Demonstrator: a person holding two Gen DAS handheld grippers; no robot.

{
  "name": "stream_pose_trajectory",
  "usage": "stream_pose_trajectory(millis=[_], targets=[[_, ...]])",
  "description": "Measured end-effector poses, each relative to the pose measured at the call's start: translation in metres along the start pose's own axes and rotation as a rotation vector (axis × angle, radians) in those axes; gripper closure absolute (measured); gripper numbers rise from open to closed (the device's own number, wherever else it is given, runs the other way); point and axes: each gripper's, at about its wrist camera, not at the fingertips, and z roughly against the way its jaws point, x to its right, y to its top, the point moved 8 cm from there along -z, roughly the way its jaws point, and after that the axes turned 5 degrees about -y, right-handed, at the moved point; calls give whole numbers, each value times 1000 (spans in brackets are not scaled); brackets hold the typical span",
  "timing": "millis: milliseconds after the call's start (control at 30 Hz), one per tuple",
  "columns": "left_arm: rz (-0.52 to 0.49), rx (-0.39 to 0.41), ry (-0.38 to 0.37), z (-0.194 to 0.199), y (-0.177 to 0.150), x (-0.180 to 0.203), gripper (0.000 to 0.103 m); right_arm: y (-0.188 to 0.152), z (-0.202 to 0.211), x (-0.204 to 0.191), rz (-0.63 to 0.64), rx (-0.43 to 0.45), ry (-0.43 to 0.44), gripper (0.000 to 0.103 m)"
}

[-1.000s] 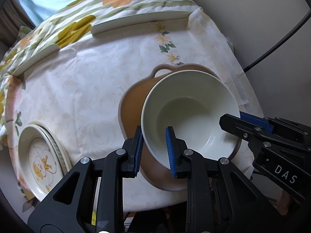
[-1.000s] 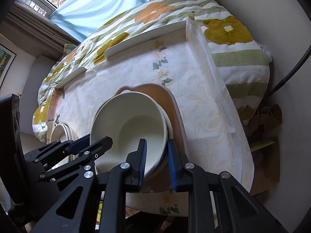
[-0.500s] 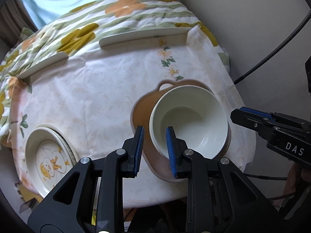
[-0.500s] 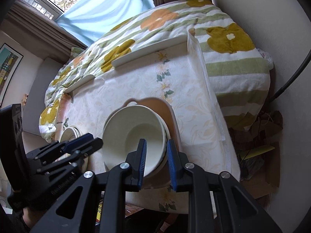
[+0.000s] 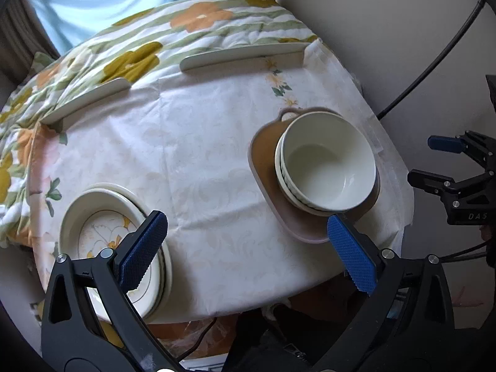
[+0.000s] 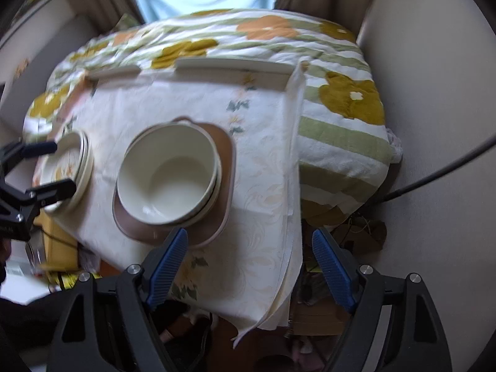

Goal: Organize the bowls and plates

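Observation:
A stack of cream bowls [image 5: 328,167] sits on a brown handled tray [image 5: 294,226] at the table's right side; it also shows in the right wrist view [image 6: 167,173]. A stack of flower-patterned plates [image 5: 102,235] lies at the table's front left, also in the right wrist view [image 6: 69,167]. My left gripper [image 5: 248,254] is open and empty, above the table's front edge between plates and tray. My right gripper [image 6: 248,263] is open and empty, off the front right of the tray. The right gripper shows in the left wrist view [image 5: 446,164].
The table carries a pale floral cloth [image 5: 201,155]. A flowered quilt [image 5: 139,52] covers a bed behind it, with raised rails [image 5: 245,55] along the table's far edge. A wall [image 5: 387,31] and a black cable [image 5: 434,59] are at the right.
Both grippers let go of the cream bowl, opened wide and pulled back and up from the table. The bowl now rests on the stack on the tray.

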Motion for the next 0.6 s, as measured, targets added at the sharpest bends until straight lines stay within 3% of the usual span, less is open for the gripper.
stream_pose_trajectory(millis=[167, 300, 433, 600], targets=[[-4, -53, -36, -23, -9, 0, 1, -4, -22, -3, 58, -81, -24, 24], [-6, -106, -23, -43, -15, 4, 1, -2, -38, -7, 95, -116, -12, 24], [5, -149, 9, -59, -19, 6, 4, -1, -53, -19, 173, -148, 11, 38], [52, -178, 16, -78, -22, 10, 20, -1, -71, -24, 234, -183, 69, 49]])
